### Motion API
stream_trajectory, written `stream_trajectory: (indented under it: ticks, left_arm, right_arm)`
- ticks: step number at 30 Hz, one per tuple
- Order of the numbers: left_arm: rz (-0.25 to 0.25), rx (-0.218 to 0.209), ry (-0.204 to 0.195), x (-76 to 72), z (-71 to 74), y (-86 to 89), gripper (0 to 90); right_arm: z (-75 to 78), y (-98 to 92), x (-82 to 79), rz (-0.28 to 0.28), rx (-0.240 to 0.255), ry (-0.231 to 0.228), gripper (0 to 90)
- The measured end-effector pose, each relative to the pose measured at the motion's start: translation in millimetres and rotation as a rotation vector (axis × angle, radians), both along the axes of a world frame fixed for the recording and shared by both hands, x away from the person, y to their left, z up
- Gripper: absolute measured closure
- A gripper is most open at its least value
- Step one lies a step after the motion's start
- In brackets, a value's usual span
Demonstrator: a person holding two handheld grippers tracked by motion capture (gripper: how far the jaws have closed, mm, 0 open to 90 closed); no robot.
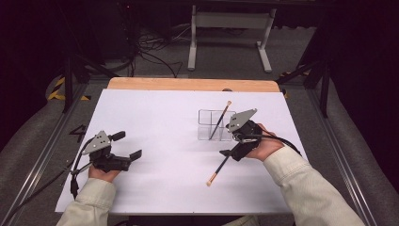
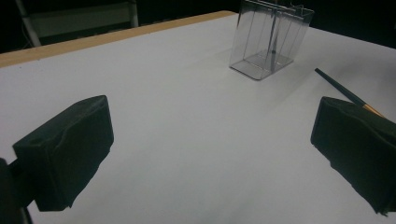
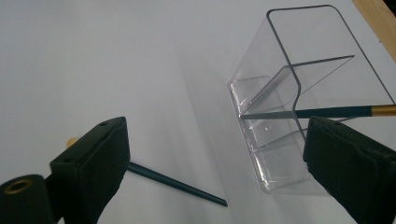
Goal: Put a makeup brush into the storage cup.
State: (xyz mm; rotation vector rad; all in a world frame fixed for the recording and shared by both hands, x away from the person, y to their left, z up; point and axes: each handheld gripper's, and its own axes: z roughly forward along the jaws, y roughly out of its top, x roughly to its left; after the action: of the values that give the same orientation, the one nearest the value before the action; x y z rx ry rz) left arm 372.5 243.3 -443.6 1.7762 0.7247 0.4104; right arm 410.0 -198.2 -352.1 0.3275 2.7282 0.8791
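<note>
A clear plastic box [image 1: 207, 125] with several compartments stands right of the table's middle. One thin dark brush [image 1: 221, 119] with a gold band leans upright in it. In the right gripper view the box [image 3: 280, 116] is close ahead and that brush [image 3: 336, 112] crosses its rim. A second dark brush [image 1: 218, 170] lies flat on the white sheet, also seen as the lying brush [image 3: 177, 185] and the lying brush [image 2: 341, 88]. My right gripper [image 1: 229, 140] [image 3: 219, 158] is open beside the box, above the lying brush's dark end. My left gripper [image 1: 127, 145] [image 2: 210, 149] is open and holds nothing, far left of the box [image 2: 268, 39].
A white sheet [image 1: 160, 155] covers the table, with a wooden edge [image 1: 188, 84] at the far side. Beyond the table stand a white frame [image 1: 230, 28] and cables on the floor. Metal rails run along both sides.
</note>
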Motion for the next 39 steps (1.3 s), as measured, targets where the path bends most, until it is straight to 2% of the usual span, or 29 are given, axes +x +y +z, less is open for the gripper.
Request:
stream_trajectory:
  ticks: [5, 7, 12, 19, 26, 34, 39]
  left_arm:
    - [-0.003, 0.005, 0.001, 0.6, -1.5, -0.8, 0.0]
    - [-0.005, 0.014, -0.003, 1.4, -2.1, -0.6, 0.0]
    - [-0.007, 0.006, 0.017, 0.5, -2.4, -1.6, 0.0]
    - [-0.012, 0.017, 0.013, -0.4, -2.9, -3.4, 0.0]
    - [-0.02, 0.025, 0.016, -1.5, -3.0, -5.2, 0.0]
    - [-0.02, 0.011, 0.03, -2.6, -2.6, -5.3, 0.0]
    - [-0.018, 0.01, 0.025, -2.6, -2.4, -4.5, 0.0]
  right_arm:
    - [-2.0, 5.3, 2.0, 0.04, -0.038, 0.019, 12.6]
    - [-3.4, 6.8, 3.3, 0.045, -0.045, 0.028, 13.6]
    - [-7.2, 8.7, 6.3, 0.059, -0.069, 0.041, 14.2]
    - [-12.8, 11.7, 8.5, 0.09, -0.109, 0.055, 17.1]
    - [-20.5, 16.4, 8.3, 0.098, -0.15, 0.069, 17.9]
    - [-27.6, 19.9, 6.8, 0.098, -0.2, 0.1, 19.2]
    - [-31.5, 20.3, 6.2, 0.094, -0.212, 0.106, 20.3]
